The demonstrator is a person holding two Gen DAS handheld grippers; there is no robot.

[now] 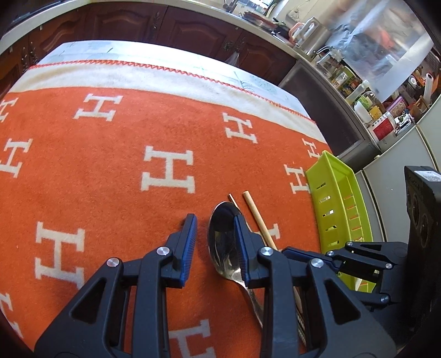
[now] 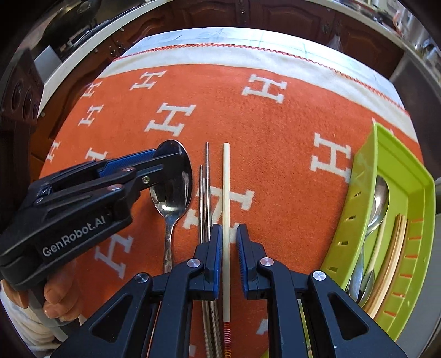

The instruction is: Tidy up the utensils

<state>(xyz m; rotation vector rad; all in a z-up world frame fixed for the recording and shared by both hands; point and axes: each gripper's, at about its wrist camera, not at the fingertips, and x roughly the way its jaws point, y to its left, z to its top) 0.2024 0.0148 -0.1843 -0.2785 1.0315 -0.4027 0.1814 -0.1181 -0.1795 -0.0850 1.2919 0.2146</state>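
1. Right gripper [image 2: 229, 242], foreground of the right wrist view: its blue-padded jaws stand apart either side of a pale wooden chopstick [image 2: 226, 209], which runs lengthwise through the gap. The left pad sits close against the stick; whether it touches cannot be told. The chopstick's near end carries red and orange bands.

2. Just left of that stick, a pair of metal chopsticks [image 2: 205, 192] lies parallel on the orange blanket [image 2: 275, 137], their near ends passing under the gripper.

3. Left gripper [image 2: 165, 165], low at the left of the same view: the black body reads "GenRobot.AI" in white letters. It reaches in from the left, level with the table, its tips over the bowl of a metal spoon [image 2: 172, 190]. The person's fingers [image 2: 59, 300] wrap the handle below.

4. From the left wrist view, the left gripper [image 1: 215, 242] has its jaws spread wide. The spoon [image 1: 223, 242] lies flat on the cloth between them, bowl away from the camera, its right side hidden behind the right finger. Nothing is gripped.

5. At the right edge, a lime-green slotted tray [image 2: 408, 170] rests on the blanket, well apart from the loose utensils. Inside lie spoons [image 2: 379, 198] and wooden chopsticks [image 2: 397, 247].

6. The blanket is patterned with large white "H" letters and has a cream border with red zigzag stitching.

7. Beyond the table, dark wooden cabinets [image 1: 176, 24] and a cluttered counter [image 1: 366, 91] of jars and packets, their labels too small to read.
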